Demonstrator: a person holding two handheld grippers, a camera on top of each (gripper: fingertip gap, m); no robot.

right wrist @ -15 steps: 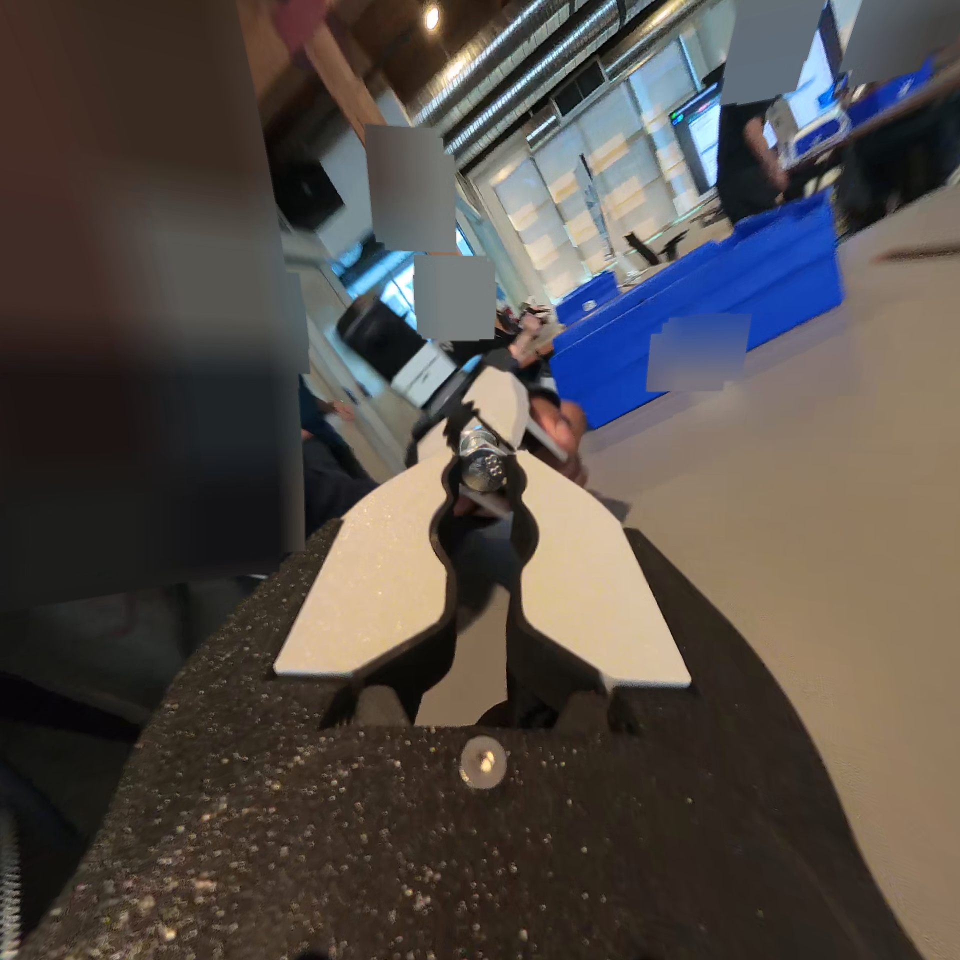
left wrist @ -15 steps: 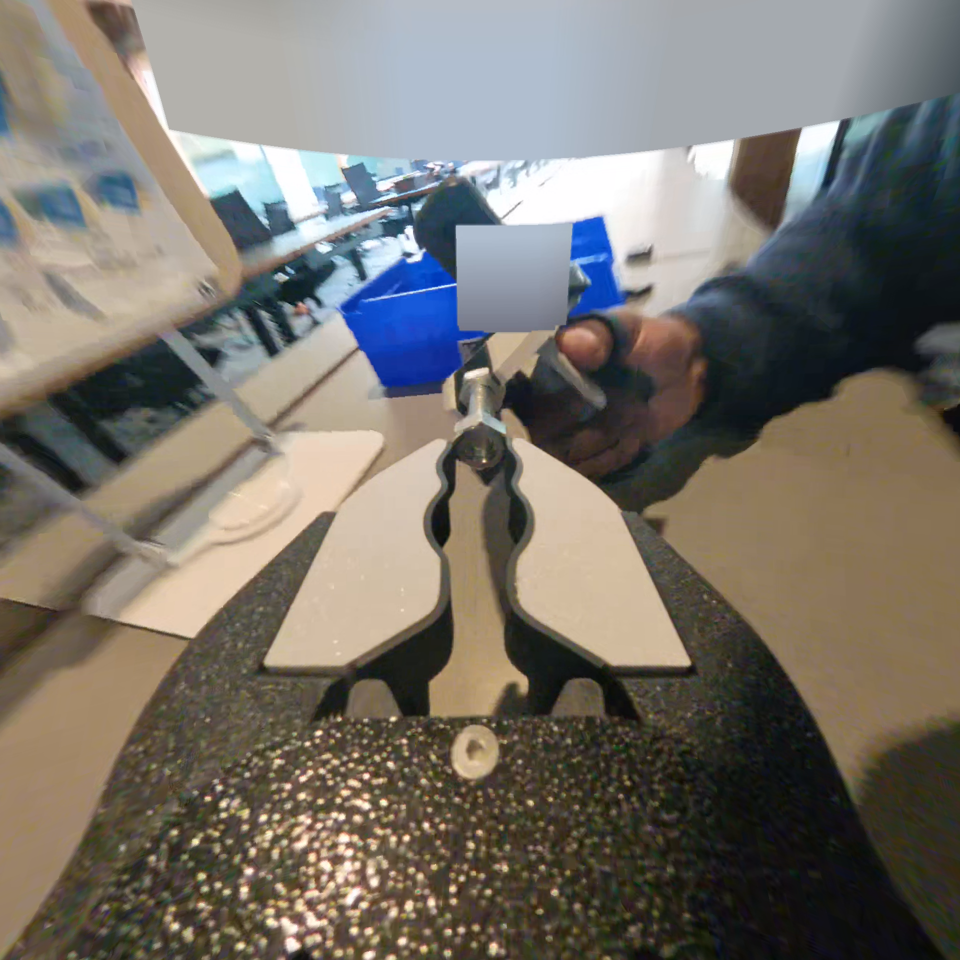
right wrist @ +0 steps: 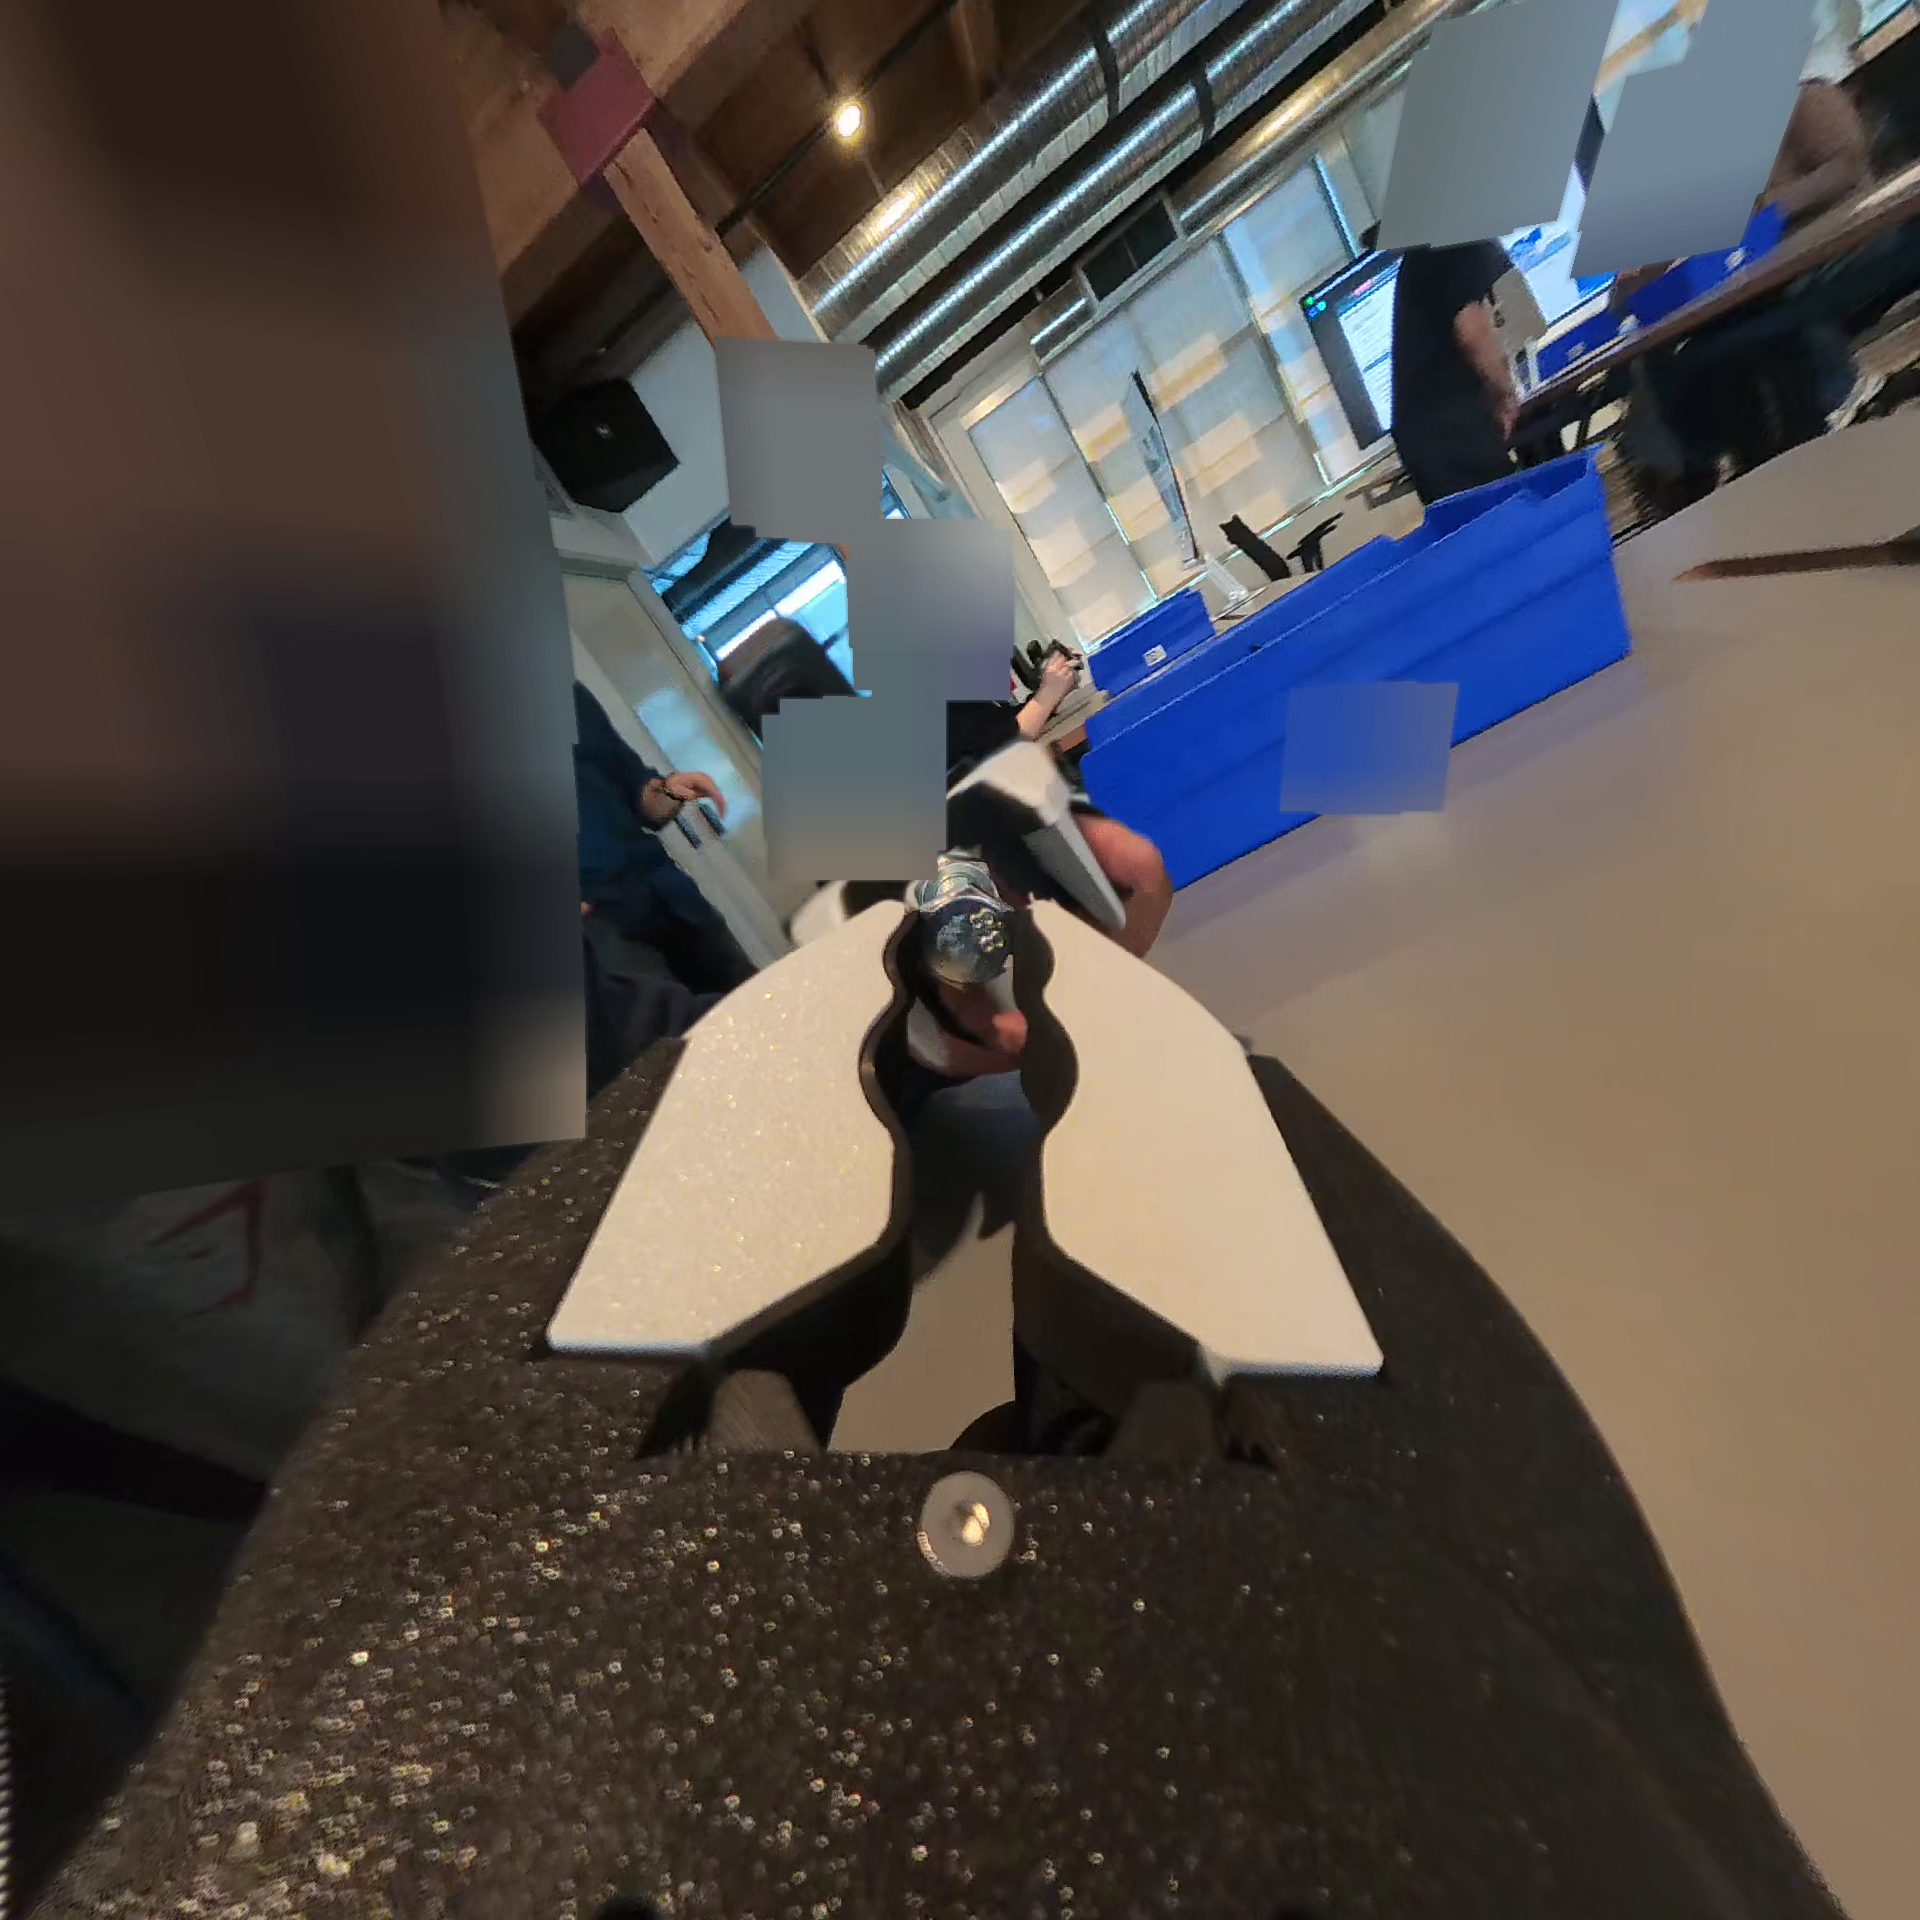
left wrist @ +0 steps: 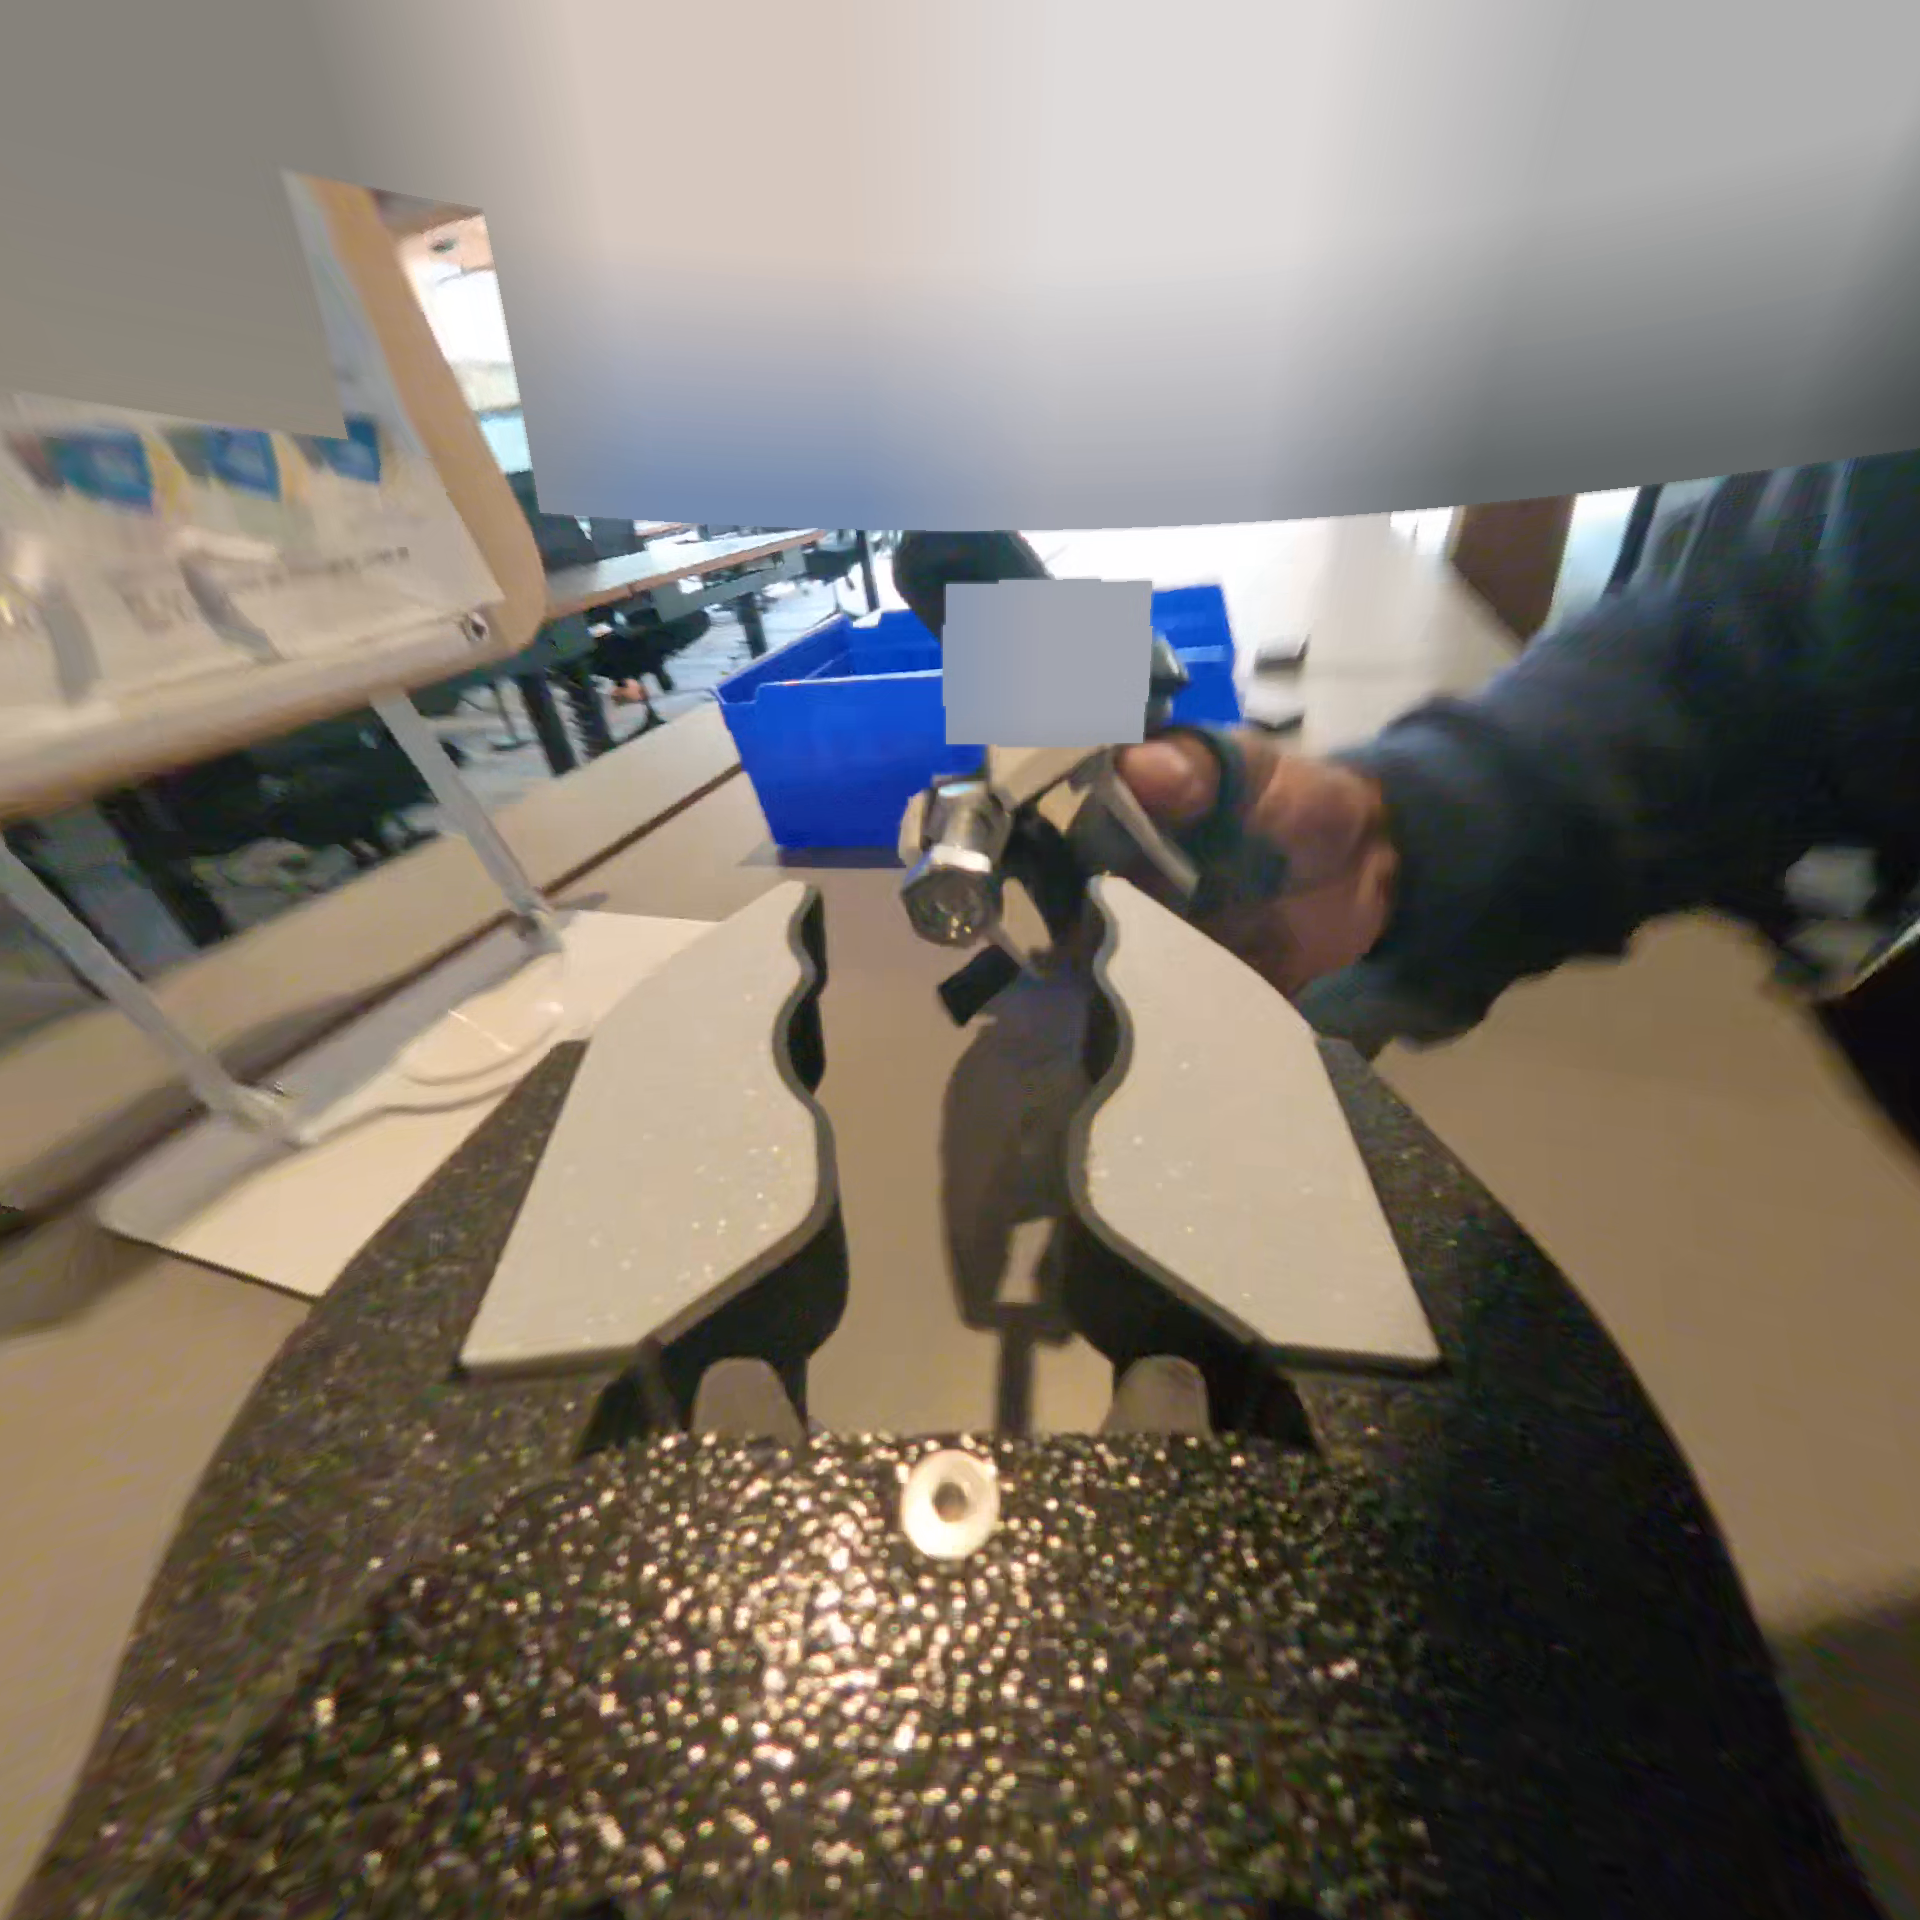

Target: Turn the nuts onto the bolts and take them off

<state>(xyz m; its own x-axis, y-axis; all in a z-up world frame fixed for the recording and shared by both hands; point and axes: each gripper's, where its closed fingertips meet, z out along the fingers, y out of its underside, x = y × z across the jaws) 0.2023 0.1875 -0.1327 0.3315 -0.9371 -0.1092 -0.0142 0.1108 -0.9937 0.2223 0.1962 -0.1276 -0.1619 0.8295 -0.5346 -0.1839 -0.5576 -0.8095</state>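
My left claw stands released, its two pale fingers spread wide over the tan worktop, nothing between them. Just past their tips the bolt hangs in the air above the worktop, one hexagonal end turned toward me and a nut seated on the shaft behind that end. The far end of the bolt is gripped by my right claw, and the hand that carries it comes in from the right in a dark sleeve.

In the right wrist view, my right claw is clenched on the bolt: the hex head sits in the notch at the fingertips, pressed from both sides, its flat face toward the camera. Beyond it the open fingers of the left claw show, clear of the bolt.

To the left, near the worktop's edge, a slanted board leans on a metal stand over a white base plate. Farther back a blue bin sits on the worktop. Behind it are more desks and office chairs.
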